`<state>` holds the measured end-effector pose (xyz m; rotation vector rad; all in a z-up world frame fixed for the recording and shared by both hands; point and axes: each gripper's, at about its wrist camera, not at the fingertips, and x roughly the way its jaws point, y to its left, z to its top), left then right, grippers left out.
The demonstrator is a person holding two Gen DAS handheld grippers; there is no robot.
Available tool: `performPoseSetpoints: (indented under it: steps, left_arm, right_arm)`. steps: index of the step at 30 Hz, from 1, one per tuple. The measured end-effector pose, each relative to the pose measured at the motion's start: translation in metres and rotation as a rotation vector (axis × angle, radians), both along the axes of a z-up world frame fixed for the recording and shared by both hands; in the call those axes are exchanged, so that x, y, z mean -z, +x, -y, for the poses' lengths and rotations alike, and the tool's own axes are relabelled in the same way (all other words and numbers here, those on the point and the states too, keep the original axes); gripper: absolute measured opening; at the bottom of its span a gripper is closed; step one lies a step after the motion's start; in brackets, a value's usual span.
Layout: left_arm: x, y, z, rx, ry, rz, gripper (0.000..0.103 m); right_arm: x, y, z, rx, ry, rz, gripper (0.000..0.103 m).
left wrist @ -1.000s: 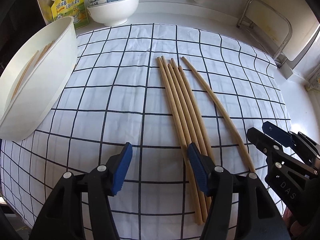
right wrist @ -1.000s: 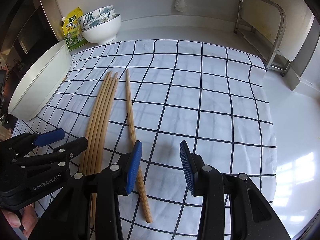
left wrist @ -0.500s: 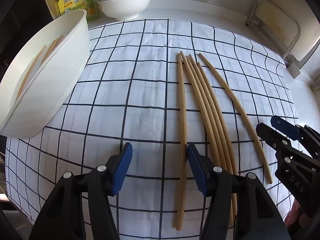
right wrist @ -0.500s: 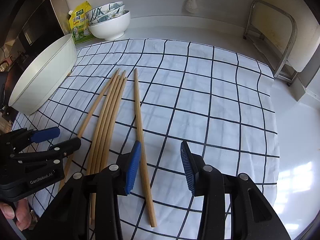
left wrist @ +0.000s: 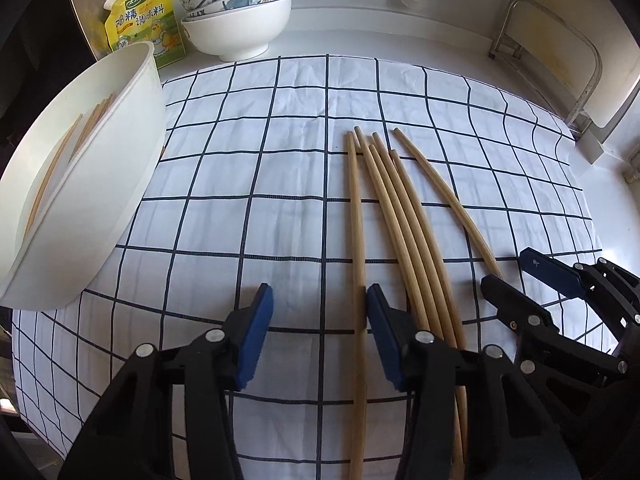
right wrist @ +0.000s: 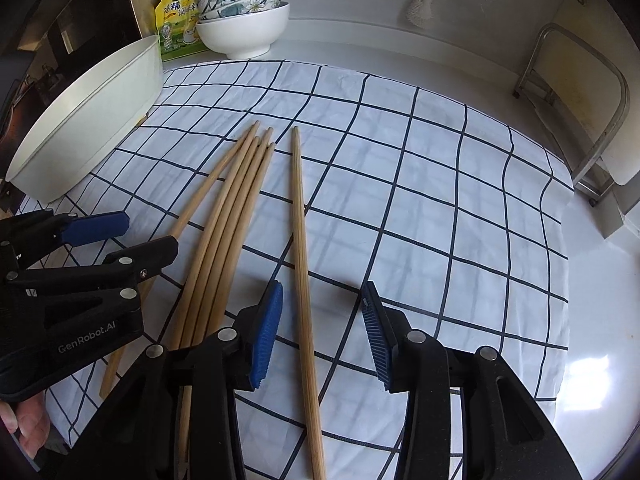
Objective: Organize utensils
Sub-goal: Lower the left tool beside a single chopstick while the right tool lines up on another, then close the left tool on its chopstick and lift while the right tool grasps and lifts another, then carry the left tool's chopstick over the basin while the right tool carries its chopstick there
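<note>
Several wooden chopsticks point(left wrist: 400, 216) lie lengthwise on a white checked cloth point(left wrist: 248, 168). One point(left wrist: 357, 240) is split off to the left of the bundle and runs between the jaws of my open left gripper point(left wrist: 318, 332), close to its right pad point(left wrist: 382, 332). Another lone chopstick point(right wrist: 301, 240) lies between the jaws of my open right gripper point(right wrist: 322, 332), near its left pad point(right wrist: 266, 334). The bundle point(right wrist: 228, 232) lies between the two grippers. A white oval tub point(left wrist: 80, 184) at the left holds a few chopsticks point(left wrist: 60, 160).
Stacked bowls point(left wrist: 240, 12) and a yellow seasoning pouch point(left wrist: 140, 20) stand at the back left against the wall. A metal rack point(left wrist: 560, 60) stands at the back right. The cloth ends at the counter's right side point(right wrist: 600, 320).
Both grippers moved forward over the chopsticks. The leftmost chopstick got separated from the bundle and now lies between the left jaws; the lone right chopstick now lies between the right jaws.
</note>
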<state>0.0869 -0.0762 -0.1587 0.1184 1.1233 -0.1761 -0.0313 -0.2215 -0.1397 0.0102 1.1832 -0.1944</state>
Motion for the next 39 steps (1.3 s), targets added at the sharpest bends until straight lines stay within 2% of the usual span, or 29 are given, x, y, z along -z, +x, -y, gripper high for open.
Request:
performPoseSetpoints:
  steps: [1, 2, 3, 4, 9, 13, 20, 27, 30, 33, 39]
  left_arm:
    - [-0.001, 0.0, 0.0, 0.001, -0.001, 0.002, 0.032]
    - [-0.001, 0.0, 0.0, 0.003, 0.002, 0.004, 0.022]
    - [-0.001, 0.0, 0.0, 0.01, -0.007, 0.0, 0.009]
    - [-0.001, -0.001, -0.001, 0.017, -0.01, -0.004, 0.007]
    - [-0.005, -0.006, -0.007, 0.033, -0.029, -0.025, 0.007]
    - [-0.024, -0.012, -0.021, 0.044, -0.05, -0.005, 0.007]
    - [-0.083, -0.016, -0.072, 0.005, -0.064, 0.076, 0.007]
    - [-0.148, -0.005, -0.141, -0.063, -0.055, 0.2, 0.007]
    - [-0.168, 0.009, -0.173, -0.09, -0.056, 0.237, 0.007]
    - [-0.175, 0.027, -0.203, -0.116, -0.038, 0.256, 0.007]
    - [-0.156, 0.066, -0.239, -0.137, -0.054, 0.214, 0.007]
  right_arm:
    - [0.0, 0.0, -0.001, -0.006, 0.0, 0.001, 0.031]
    - [0.0, 0.001, -0.003, -0.011, -0.002, 0.001, 0.018]
    - [0.0, 0.002, -0.004, -0.016, -0.001, -0.001, 0.012]
    - [0.0, 0.002, -0.005, -0.018, -0.003, -0.004, 0.007]
    - [-0.005, 0.003, -0.001, 0.016, 0.067, 0.003, 0.007]
    - [-0.024, 0.001, -0.001, 0.058, 0.11, 0.033, 0.007]
    - [-0.082, 0.015, -0.033, 0.046, 0.147, 0.121, 0.007]
    - [-0.123, 0.067, -0.094, -0.06, 0.19, 0.213, 0.007]
    - [-0.128, 0.097, -0.12, -0.1, 0.208, 0.235, 0.007]
    - [-0.126, 0.132, -0.143, -0.121, 0.216, 0.241, 0.007]
    - [-0.098, 0.188, -0.186, -0.131, 0.224, 0.195, 0.007]
